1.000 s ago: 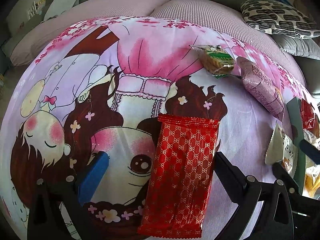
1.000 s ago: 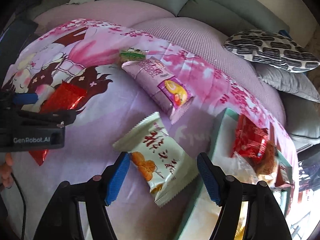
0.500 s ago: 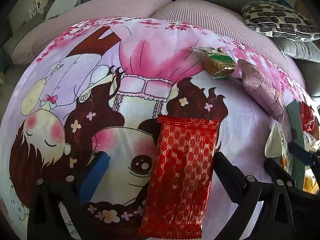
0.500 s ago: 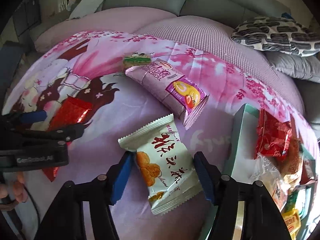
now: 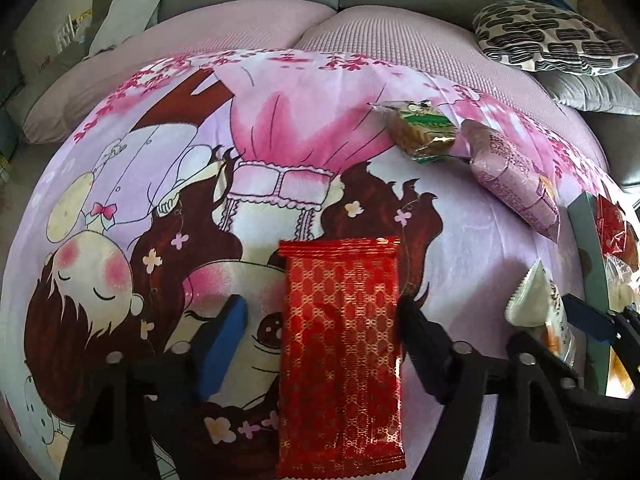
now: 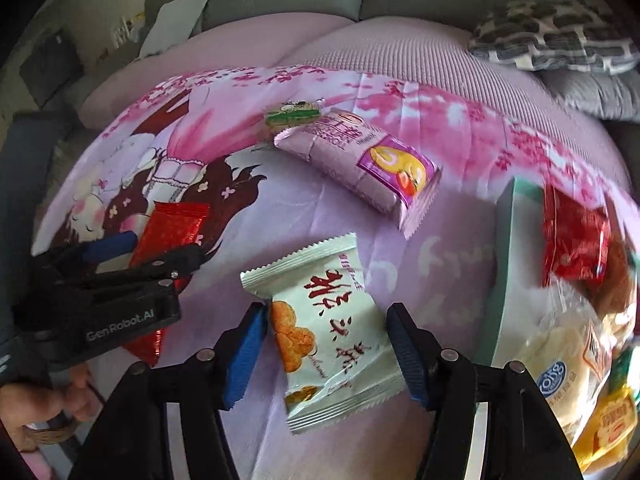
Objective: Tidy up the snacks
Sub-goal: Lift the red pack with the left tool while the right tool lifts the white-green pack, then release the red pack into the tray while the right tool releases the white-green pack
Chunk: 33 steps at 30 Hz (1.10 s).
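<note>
Two grippers are working at once, each bracketing its own snack on the bed. Left gripper [image 5: 320, 332] is closing: its jaws are straddling the red patterned packet [image 5: 340, 344], the right pad looking to be at the packet's edge, the blue left pad [image 5: 228, 344] standing off with printed blanket showing between. No pinch yet. Right gripper [image 6: 326, 348] is sitting half spread around the white pastry packet [image 6: 328, 344], both blue pads just beside its edges; whether they are pressing cannot be told.

Step in hand, as judged: picking up loose snacks for the teal box [image 6: 505, 248] at the right, which is already holding several packets. Farther out, a purple roll-cake packet [image 6: 360, 164] and a small green-wrapped biscuit [image 6: 294, 114] are lying on the cartoon blanket [image 5: 280, 128], not yet collected.

Next move is calling for both pinches to finish on the slippery wrappers, then a lift and carry rightward over the box wall.
</note>
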Each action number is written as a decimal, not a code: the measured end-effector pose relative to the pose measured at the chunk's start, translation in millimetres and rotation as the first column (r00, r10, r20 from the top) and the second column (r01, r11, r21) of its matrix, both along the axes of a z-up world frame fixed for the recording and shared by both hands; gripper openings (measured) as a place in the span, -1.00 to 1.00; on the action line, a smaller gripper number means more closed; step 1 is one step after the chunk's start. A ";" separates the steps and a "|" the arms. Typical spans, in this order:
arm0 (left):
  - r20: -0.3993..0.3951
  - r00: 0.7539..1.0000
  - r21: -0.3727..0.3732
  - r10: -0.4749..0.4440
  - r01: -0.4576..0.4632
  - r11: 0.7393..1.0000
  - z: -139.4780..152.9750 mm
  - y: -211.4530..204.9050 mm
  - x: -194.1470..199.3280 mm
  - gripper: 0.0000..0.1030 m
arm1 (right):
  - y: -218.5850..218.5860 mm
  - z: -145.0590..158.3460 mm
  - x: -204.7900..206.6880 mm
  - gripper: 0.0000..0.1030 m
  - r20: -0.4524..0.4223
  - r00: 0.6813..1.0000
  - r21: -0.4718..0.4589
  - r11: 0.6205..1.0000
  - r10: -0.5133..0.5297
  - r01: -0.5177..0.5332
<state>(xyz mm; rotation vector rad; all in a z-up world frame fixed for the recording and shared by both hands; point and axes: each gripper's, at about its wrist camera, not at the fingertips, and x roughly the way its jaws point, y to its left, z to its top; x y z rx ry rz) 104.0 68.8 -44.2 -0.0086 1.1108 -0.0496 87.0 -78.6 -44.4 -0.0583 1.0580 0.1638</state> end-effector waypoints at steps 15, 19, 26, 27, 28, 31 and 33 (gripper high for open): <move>0.077 0.997 -0.118 -0.007 0.017 0.993 28.9 5.3 -3.5 -0.11 | -6.3 27.3 -12.8 0.06 0.088 0.996 0.062 0.998 -0.001 -0.005; 0.150 0.986 -0.159 -0.077 0.101 0.982 59.4 -19.9 -6.0 -0.11 | -37.8 58.9 -27.3 0.06 0.156 0.983 0.099 0.992 -0.097 0.082; 0.209 0.917 -0.224 -0.340 0.383 0.896 94.0 -130.2 -8.1 -0.11 | -148.5 86.0 -56.3 0.06 0.188 0.884 0.042 0.902 -0.429 0.429; 0.212 0.900 -0.232 -0.382 0.426 0.875 96.8 -149.8 -9.3 -0.11 | -168.8 85.6 -61.7 0.06 0.180 0.857 0.041 0.874 -0.482 0.483; 0.211 0.880 -0.238 -0.426 0.469 0.851 99.0 -171.5 -11.9 -0.11 | -184.6 84.6 -67.0 0.06 0.174 0.833 0.042 0.850 -0.524 0.526; 0.201 0.830 -0.242 -0.521 0.557 0.794 99.1 -222.9 -20.2 -0.11 | -220.7 84.0 -80.7 0.06 0.159 0.783 0.019 0.794 -0.602 0.607; 0.186 0.805 -0.239 -0.563 0.593 0.769 96.6 -245.5 -25.7 -0.11 | -235.5 80.6 -84.0 0.06 0.144 0.763 0.010 0.772 -0.630 0.635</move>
